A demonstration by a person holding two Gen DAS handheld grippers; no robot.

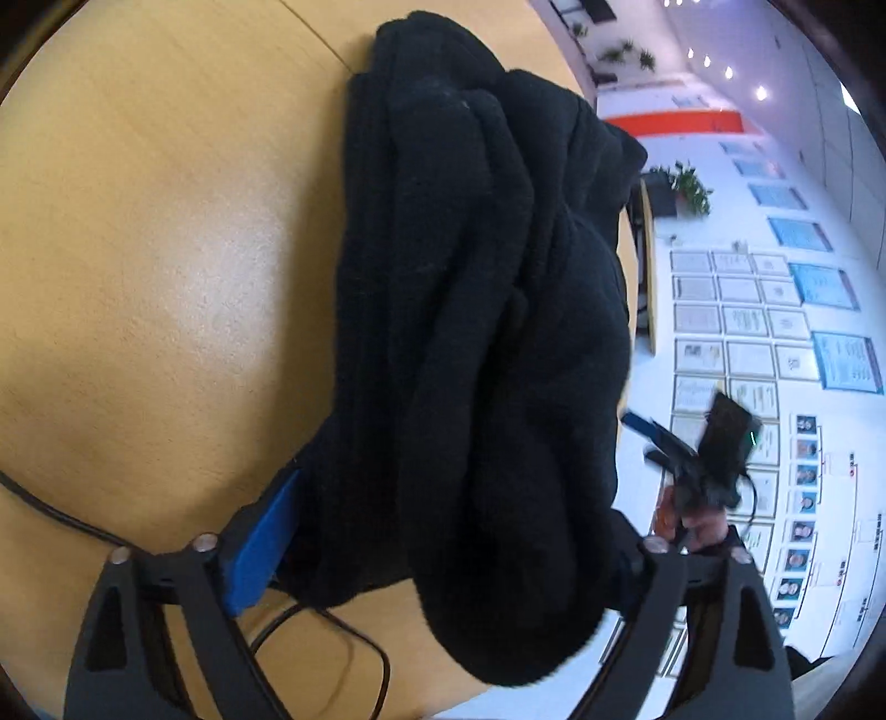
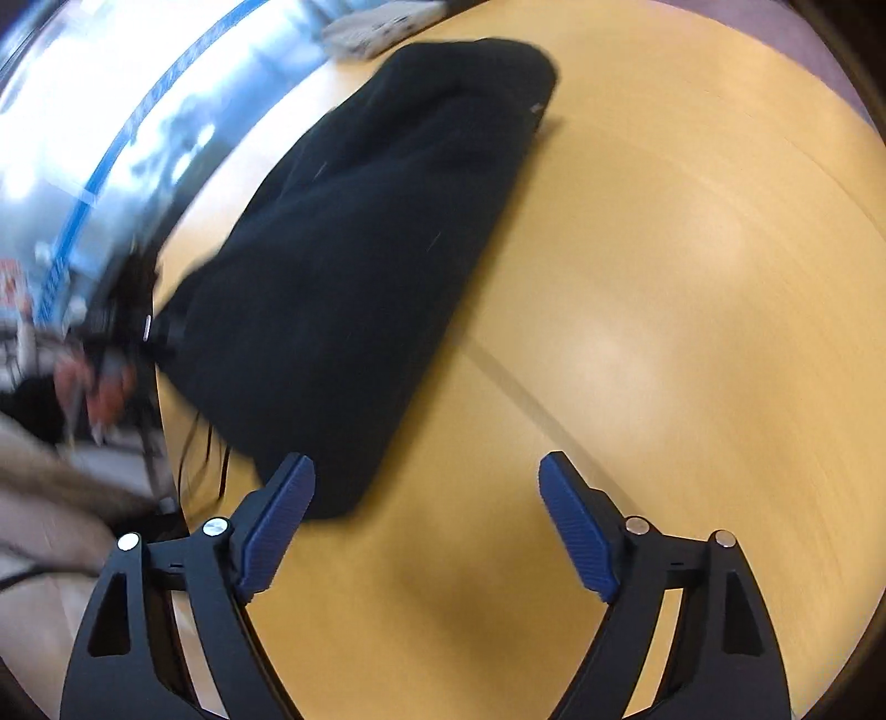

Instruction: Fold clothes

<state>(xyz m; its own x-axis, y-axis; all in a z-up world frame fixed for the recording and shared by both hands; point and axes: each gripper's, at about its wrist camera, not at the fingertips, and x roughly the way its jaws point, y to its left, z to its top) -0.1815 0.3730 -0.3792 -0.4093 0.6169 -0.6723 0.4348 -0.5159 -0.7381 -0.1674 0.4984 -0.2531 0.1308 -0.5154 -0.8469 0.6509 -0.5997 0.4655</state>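
Observation:
A black fleece garment (image 1: 470,332) lies bunched in thick folds on the yellow wooden table (image 1: 138,249). My left gripper (image 1: 454,498) stands wide open around the garment's near end. Its left blue pad (image 1: 260,543) sits at the cloth's edge, and the cloth drapes over and hides the right pad. In the right wrist view the same garment (image 2: 360,266) stretches away to the upper left. My right gripper (image 2: 427,459) is open above bare table (image 2: 664,277) with nothing between its pads, and its left finger (image 2: 277,526) is next to the garment's near corner.
A black cable (image 1: 332,626) runs over the table near the left gripper. The right gripper (image 1: 714,459), held in a hand, shows beyond the table edge. A wall of framed pictures (image 1: 747,332) stands behind. A grey object (image 2: 376,27) lies at the table's far edge.

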